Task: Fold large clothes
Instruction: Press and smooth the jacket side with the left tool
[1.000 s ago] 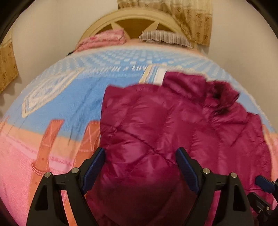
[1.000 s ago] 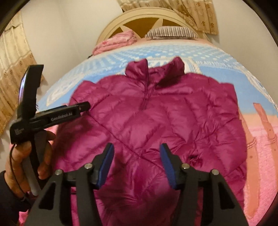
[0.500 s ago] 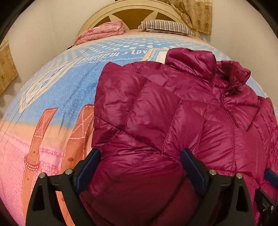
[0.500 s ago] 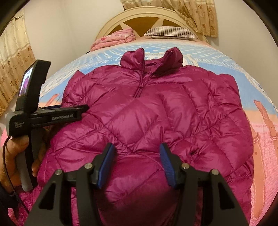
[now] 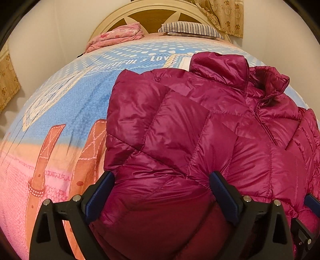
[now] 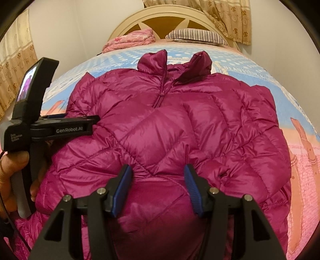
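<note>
A magenta jacket lies front-up on the bed, collar toward twelve o'clock. The left gripper and right gripper hover above its hem at six o'clock, jaws apart, holding nothing.

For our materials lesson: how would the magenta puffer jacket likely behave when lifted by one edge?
The jacket would probably drape limply, since its quilted panels crease softly. Puffy filling suggests it is light for its bulk. The glossy shell may slip between open gripper fingers.

— What do I have at the bed's far edge?
— A folded pink blanket left, a striped pillow right, against the headboard; curtains behind.
</note>
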